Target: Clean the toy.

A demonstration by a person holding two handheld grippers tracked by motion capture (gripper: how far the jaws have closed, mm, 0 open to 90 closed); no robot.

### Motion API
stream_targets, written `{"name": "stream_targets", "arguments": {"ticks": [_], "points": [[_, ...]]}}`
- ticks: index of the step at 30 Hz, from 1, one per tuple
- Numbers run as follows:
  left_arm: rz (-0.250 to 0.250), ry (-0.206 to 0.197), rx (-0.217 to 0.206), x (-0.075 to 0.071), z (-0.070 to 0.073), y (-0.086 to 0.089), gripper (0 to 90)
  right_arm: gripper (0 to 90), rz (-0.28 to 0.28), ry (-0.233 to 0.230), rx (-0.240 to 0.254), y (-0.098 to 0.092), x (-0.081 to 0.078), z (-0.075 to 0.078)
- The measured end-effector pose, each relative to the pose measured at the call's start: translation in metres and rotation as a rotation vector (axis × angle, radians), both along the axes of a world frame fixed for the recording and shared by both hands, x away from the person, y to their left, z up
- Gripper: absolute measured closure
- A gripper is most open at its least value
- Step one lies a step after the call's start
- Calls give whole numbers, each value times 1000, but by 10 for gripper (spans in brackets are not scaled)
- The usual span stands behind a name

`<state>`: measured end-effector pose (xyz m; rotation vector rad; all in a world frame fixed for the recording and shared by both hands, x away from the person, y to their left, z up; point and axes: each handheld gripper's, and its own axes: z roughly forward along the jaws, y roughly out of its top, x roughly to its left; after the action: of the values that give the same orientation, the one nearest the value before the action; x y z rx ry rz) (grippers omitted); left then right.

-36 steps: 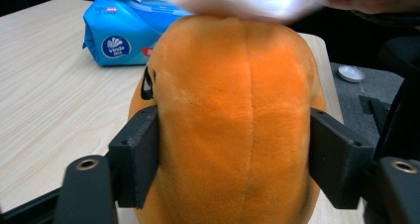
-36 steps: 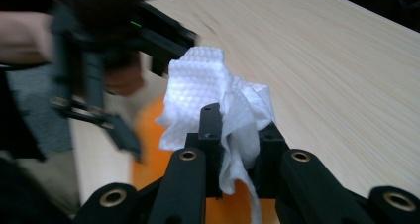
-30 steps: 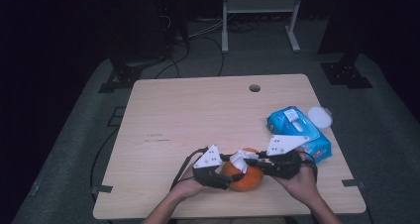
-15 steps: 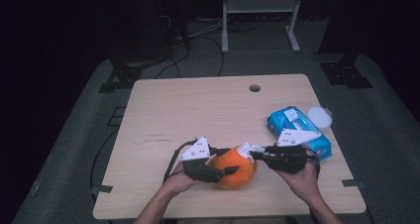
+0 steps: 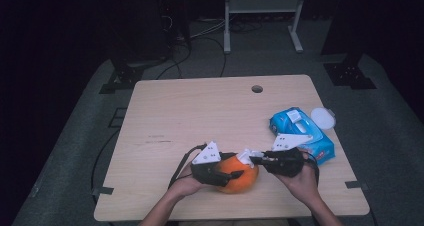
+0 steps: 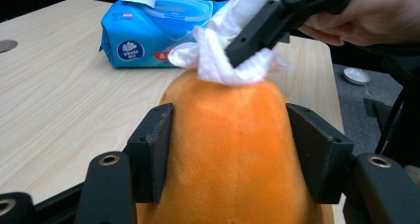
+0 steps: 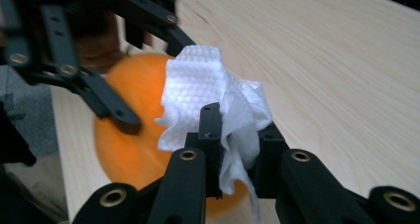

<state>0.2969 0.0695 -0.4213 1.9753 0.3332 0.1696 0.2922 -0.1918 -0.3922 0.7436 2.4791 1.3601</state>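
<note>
Orange plush toy (image 5: 235,174), round and soft like a stuffed fruit, sits at the near edge of my light wooden bench (image 5: 200,116), right between my two hands. A second ago it lay half hidden under both grippers; now I have drawn them apart to either side, so most of its top is bare for wiping. My left gripper (image 5: 227,178) has just been loosening a little, yet in the left gripper view its pads (image 6: 153,157) still press into the plush on both flanks, holding it steady. My right gripper (image 5: 256,159) is pinched tight on a crumpled white wet wipe (image 7: 208,97), which touches the toy's far top. I judge the wiping is under way, the toy braced for the next stroke.

Counting outward: one plush toy, one wipe in use, two grippers. Just beyond my right hand lies one blue soft pack of wet wipes (image 5: 300,133), its flap lifted. Past it, one small round white lid (image 5: 322,118) rests at the bench's right edge.
</note>
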Motion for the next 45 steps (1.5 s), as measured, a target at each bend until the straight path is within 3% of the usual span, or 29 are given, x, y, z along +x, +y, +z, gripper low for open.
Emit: {"name": "stream_targets", "arguments": {"ticks": [3,8,10,17,21,24,29,33,36,40,42,45], "points": [[-2,4,-3,1,-1,-2,368,779,-2,4,3,0,-2,1],[4,7,-5,0,-2,-4,365,778,68,-33,13,17,-12,11],[-3,-4,4,0,-1,-3,367,778,65,-37,3,17,-12,11],[-7,-2,-1,1,-3,-3,358,778,-12,29,23,-4,1,-1],[-4,5,-8,1,-4,-4,350,777,59,-6,32,13,-10,9],[-1,-4,0,1,-2,-3,351,776,75,-38,-1,21,-14,12],[14,12,-18,5,-3,4,351,777,24,16,29,0,-1,1],[38,25,-31,9,-2,10,340,777,-5,59,15,-10,4,-7],[55,39,-42,11,-2,12,332,776,11,38,3,-6,0,-4],[66,46,-44,11,-3,9,331,776,40,24,25,2,-4,3],[50,31,-29,7,-3,2,330,775,55,12,39,7,-7,7],[27,1,-15,2,-3,-5,309,775,65,-20,17,15,-9,12]]}}
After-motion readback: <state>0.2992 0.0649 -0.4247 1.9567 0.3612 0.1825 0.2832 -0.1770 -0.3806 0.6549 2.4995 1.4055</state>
